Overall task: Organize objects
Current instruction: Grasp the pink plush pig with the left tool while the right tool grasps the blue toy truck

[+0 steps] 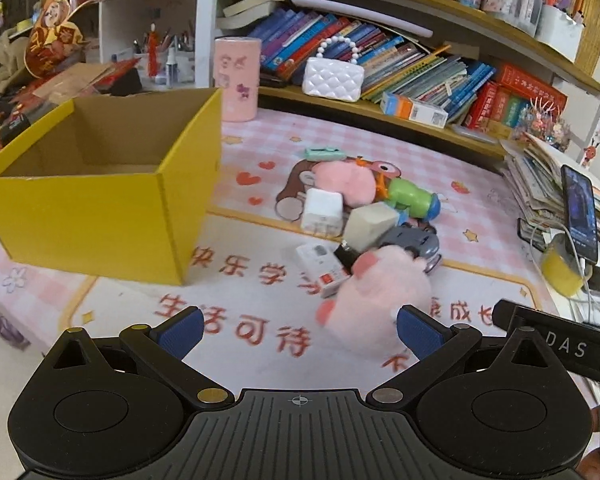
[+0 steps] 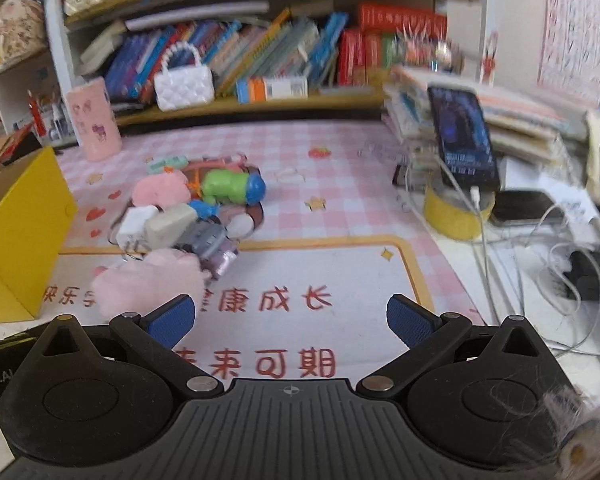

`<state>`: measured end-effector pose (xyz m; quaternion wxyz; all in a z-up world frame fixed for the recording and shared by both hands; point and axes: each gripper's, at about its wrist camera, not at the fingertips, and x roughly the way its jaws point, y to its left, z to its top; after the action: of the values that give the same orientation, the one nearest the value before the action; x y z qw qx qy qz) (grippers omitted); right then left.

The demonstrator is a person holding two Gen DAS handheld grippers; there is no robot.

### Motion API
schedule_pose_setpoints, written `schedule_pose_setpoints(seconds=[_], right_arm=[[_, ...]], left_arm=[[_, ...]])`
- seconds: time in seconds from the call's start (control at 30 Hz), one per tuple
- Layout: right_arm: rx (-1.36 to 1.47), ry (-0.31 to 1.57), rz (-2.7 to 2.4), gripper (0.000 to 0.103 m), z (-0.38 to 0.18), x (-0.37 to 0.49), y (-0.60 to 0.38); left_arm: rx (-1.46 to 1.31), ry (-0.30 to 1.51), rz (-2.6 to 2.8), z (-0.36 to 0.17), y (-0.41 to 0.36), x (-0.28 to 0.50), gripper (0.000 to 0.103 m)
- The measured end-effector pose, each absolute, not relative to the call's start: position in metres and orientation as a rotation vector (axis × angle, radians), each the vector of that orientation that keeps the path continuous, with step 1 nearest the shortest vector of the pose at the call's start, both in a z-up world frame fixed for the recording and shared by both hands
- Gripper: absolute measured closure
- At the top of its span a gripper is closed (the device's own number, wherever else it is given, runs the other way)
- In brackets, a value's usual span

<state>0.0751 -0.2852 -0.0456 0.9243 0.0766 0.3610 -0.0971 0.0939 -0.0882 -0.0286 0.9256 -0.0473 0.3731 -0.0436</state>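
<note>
A pile of small things lies mid-mat: a pink plush (image 1: 380,300) nearest, a grey toy car (image 1: 412,240), a beige block (image 1: 370,224), a white charger cube (image 1: 322,214), a green and blue toy (image 1: 412,196), a second pink plush (image 1: 344,180), a white remote-like box (image 1: 320,268). An open yellow cardboard box (image 1: 100,208) stands left, and I see nothing in it. My left gripper (image 1: 300,334) is open, with the near plush just ahead of its right finger. My right gripper (image 2: 292,322) is open over bare mat; the pink plush (image 2: 152,280) sits by its left finger.
A pink cylinder (image 1: 236,78) and a white quilted purse (image 1: 334,78) stand at the back before shelves of books. At the right, a phone (image 2: 464,140) leans on a yellow tape roll (image 2: 456,212), with cables (image 2: 540,240) and stacked papers beyond.
</note>
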Motion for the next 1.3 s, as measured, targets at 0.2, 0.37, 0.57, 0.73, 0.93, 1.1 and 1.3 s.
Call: schedule_pose_setpoints(seconds=[0.2,0.37,0.57,0.73,0.93,1.1,1.3], right_arm=[[0.330,0.765,-0.211,0.000,-0.049,0.091,-0.324],[0.329,0.736,-0.184,0.000,-0.044,0.102,-0.335],[0.343,0.727,-0.091,0.000,-0.041,0.114,-0.337],[0.344,0.735,0.006,0.002,-0.045,0.130,-0.330],[0.429,0.784,0.126,0.014,-0.065,0.166,-0.318],[0.433,0.863,0.169,0.031,-0.089,0.198,-0.299],[0.371,0.901,0.206,0.048,-0.100,0.201,-0.279]], left_arm=[[-0.038,0.769,-0.127,-0.035,-0.117,0.116,0.000],[0.029,0.785,-0.181,-0.049,-0.143,0.138,0.004],[0.131,0.849,-0.256,-0.069,-0.164,0.153,0.033],[0.074,0.841,-0.266,-0.053,-0.147,0.137,0.040],[-0.076,0.827,-0.185,-0.032,-0.096,0.113,0.040],[-0.168,0.823,-0.050,-0.021,-0.062,0.101,0.039],[-0.181,0.821,0.043,-0.017,-0.044,0.089,0.039]])
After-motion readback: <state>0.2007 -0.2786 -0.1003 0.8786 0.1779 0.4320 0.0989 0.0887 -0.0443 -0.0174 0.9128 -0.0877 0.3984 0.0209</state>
